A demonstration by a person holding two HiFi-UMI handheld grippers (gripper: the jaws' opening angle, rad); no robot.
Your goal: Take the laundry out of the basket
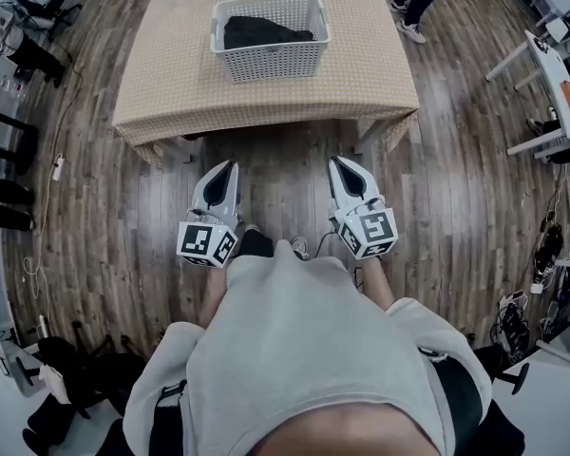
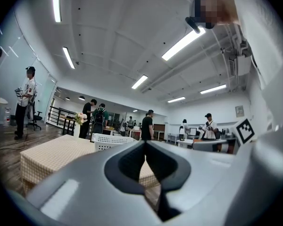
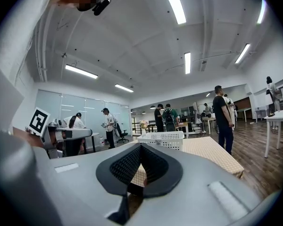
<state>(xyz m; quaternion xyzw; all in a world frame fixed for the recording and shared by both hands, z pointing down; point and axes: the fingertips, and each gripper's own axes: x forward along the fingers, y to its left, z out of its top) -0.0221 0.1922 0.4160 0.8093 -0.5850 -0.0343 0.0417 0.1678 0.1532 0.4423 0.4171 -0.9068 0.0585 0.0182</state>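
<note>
Both claws shut and empty, short of the bench; nothing taken out yet

My left claw (image 1: 230, 165) and right claw (image 1: 338, 161) are each pressed together with nothing between the jaws, held level and side by side above the wooden floor (image 1: 275, 174), well apart from the bench (image 1: 171, 88); the dark laundry (image 1: 261, 31) lies wholly inside the white slotted basket (image 1: 266, 63), which stands toward the far side of the bench on a beige checked cloth (image 1: 370, 74), so I judge the task not yet begun: I have to close in on the basket, spread a claw, pinch the fabric and lift it clear; around this is an open workroom with strip lights (image 3: 172, 4) on the ceiling, several people (image 3: 223, 112) standing beyond the bench, and white desks (image 1: 551, 74) along the right side
</note>
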